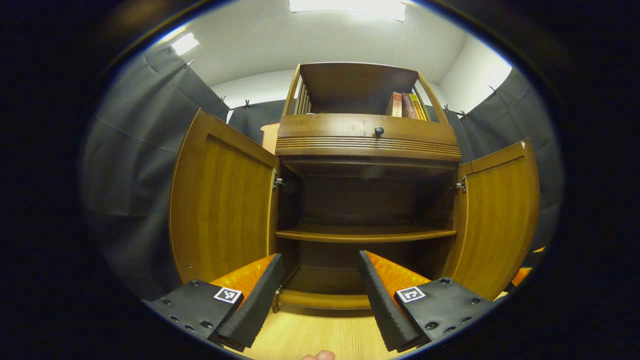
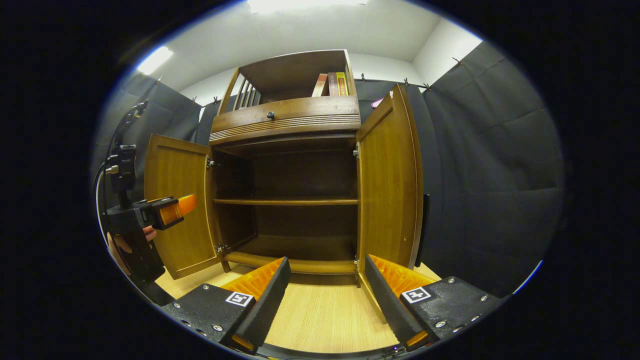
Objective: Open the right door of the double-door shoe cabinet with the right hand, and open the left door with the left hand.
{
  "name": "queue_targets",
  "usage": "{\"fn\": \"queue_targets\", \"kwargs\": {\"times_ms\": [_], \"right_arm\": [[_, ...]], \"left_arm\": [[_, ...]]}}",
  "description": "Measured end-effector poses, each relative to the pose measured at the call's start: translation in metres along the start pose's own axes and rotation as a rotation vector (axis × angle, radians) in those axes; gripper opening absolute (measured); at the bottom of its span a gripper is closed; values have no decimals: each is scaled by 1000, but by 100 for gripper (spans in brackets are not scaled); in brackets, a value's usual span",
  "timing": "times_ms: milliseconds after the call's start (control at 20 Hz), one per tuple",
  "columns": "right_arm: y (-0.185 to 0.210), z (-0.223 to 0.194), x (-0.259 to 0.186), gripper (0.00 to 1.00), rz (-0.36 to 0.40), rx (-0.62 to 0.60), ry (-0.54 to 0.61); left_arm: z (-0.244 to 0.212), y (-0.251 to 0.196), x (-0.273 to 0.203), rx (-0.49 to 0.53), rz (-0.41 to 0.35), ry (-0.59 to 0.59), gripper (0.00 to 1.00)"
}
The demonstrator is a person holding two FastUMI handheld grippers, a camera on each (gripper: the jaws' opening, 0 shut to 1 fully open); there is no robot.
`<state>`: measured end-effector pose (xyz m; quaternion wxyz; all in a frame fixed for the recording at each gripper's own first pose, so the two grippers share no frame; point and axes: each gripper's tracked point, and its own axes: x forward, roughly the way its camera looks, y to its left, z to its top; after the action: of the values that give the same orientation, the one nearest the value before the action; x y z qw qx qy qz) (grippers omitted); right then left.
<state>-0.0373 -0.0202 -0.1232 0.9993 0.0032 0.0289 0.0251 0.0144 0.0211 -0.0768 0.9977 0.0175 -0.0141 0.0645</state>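
The wooden shoe cabinet stands ahead with both doors swung wide. Its left door and right door hang outward, showing an empty inner shelf. My left gripper is open, held back from the cabinet's front, with nothing between its fingers. My right gripper is open too, low in front of the cabinet, its right finger near the right door's bottom corner. In the right gripper view the left gripper, held in a hand, sits in front of the left door.
A drawer with a dark knob tops the doors; above it an open shelf holds books. Light wooden floor lies before the cabinet. Black cloth walls close in on both sides.
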Motion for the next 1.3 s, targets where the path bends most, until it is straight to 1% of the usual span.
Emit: {"fn": "queue_targets", "kwargs": {"times_ms": [650,700,750,1300], "right_arm": [[1,-3,8,92,-2,-6,4],[1,-4,7,92,-2,-8,4],[1,-4,7,92,-2,-9,6],[2,-5,6,92,-1,-21,10]], "left_arm": [[-1,5,5,-14,1,-2,95],[-2,5,6,-14,1,-2,98],[-2,4,6,-15,-1,-2,95],[-5,9,5,-25,10,0,95]]}}
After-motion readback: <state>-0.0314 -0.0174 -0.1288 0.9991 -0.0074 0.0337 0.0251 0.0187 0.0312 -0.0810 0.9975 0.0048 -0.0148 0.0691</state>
